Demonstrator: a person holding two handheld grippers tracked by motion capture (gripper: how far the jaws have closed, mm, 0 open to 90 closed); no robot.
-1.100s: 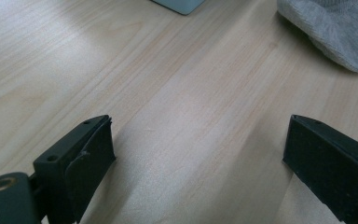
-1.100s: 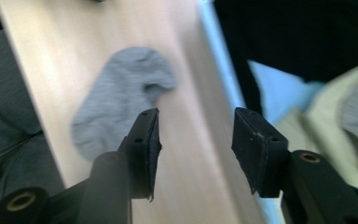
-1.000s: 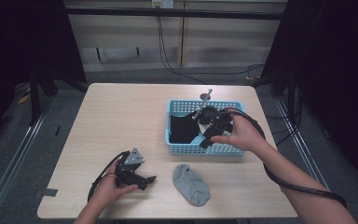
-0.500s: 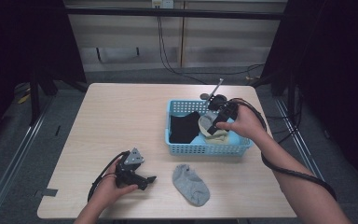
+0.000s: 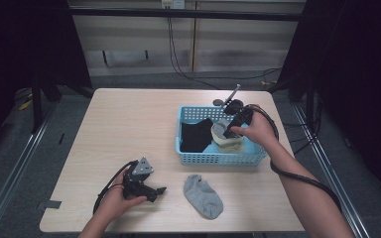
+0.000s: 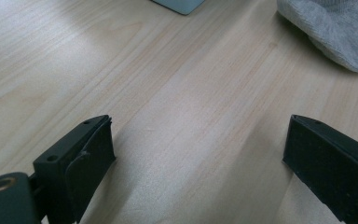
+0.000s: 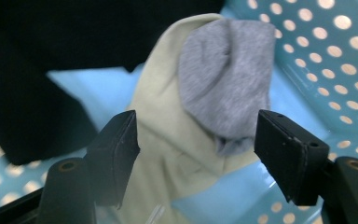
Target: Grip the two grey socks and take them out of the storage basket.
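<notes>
Socks, one grey-toed cream knit (image 7: pixel 200 116), fill a perforated blue plastic basket (image 5: pixel 193 157). Right gripper (image 7: pixel 196 135) fingers gape above. Left gripper (image 6: pixel 198 149) fingers spread over woodgrain counter (image 6: pixel 168 93).

Black hand-held grippers, bare forearms

Left gripper (image 5: pixel 159 190) carries a grey three-cornered plate; right gripper (image 5: pixel 226 130) trails a black cable; blocky black jaws show screw holes and brass inserts.

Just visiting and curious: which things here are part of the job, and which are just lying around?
Seemingly in use:
basket
pale and grey sock under the open right claw
black cloth
grey sock on the table
left claw, open

Lying about:
small metal stand behind the basket
floor cables
</notes>
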